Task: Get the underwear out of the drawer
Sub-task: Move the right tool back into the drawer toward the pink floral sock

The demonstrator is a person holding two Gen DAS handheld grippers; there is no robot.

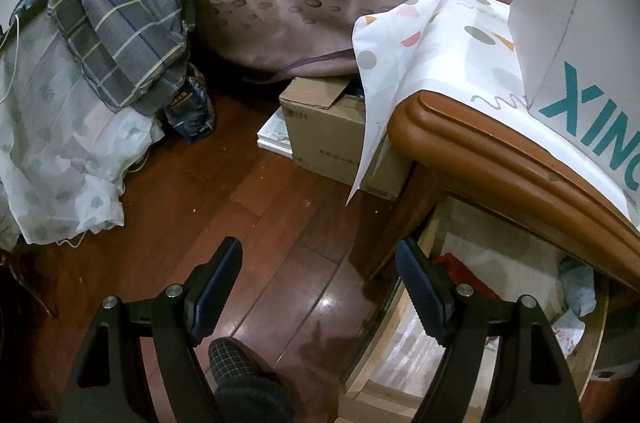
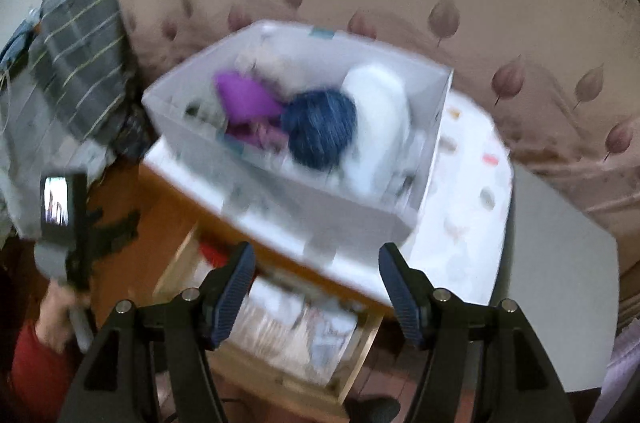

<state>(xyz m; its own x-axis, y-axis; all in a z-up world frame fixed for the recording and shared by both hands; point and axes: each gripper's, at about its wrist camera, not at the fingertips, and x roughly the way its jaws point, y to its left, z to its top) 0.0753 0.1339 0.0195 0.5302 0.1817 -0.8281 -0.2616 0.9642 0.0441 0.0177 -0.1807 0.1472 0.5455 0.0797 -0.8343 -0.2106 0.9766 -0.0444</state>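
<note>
Underwear roll, dark blue striped, in white box centre frame; pulled-out wooden drawer below; right gripper wide, empty; left gripper wide, empty.

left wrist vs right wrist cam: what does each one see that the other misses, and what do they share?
Left wrist only: cardboard box on the floor, a slippered foot, teal lettering on the white bin.

Right wrist only: the bin's contents, a blue bundle, purple cloth and white roll, plus the left gripper in a hand; blurred.

Both: open drawer, red cloth inside, plaid bedding, each camera's own empty fingers.
</note>
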